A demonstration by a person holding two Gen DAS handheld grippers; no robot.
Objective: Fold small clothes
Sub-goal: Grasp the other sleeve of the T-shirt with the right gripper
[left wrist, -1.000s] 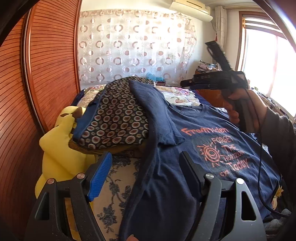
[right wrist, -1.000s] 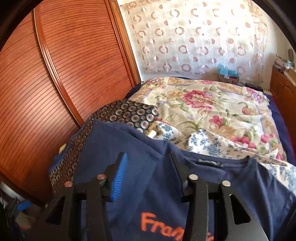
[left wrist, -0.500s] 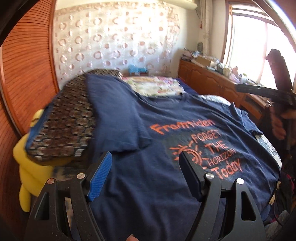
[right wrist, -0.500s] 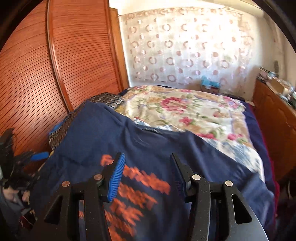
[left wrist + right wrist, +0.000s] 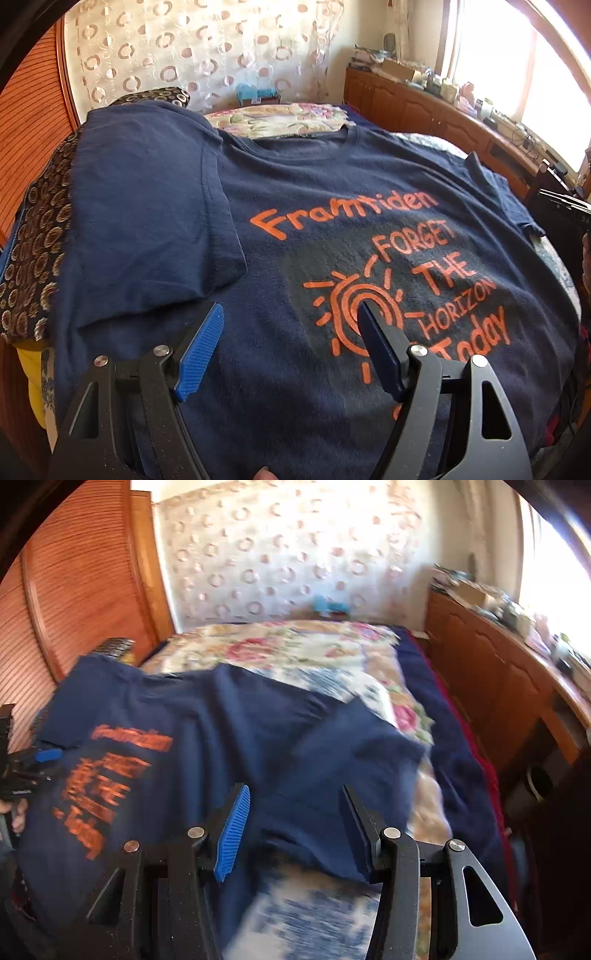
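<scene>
A navy T-shirt (image 5: 303,206) with orange print lies spread face up on the bed; its left sleeve (image 5: 147,221) is folded in over the body. My left gripper (image 5: 290,317) is open and empty, hovering above the shirt's lower front by the sun print. In the right wrist view the shirt (image 5: 207,738) is blurred, and my right gripper (image 5: 293,801) is open and empty above its right sleeve (image 5: 354,760). The left gripper shows at that view's left edge (image 5: 40,760).
A dark patterned garment (image 5: 40,236) lies under the shirt's left side, over a yellow item (image 5: 33,384). A floral quilt (image 5: 295,653) covers the bed's far half. A wooden sliding door (image 5: 85,576) stands left; a cluttered wooden cabinet (image 5: 436,110) runs along the right.
Both grippers swung right. The left view moved from the shirt's left edge to its printed front. The right gripper moved from the collar area to the right sleeve. Both stayed open.
</scene>
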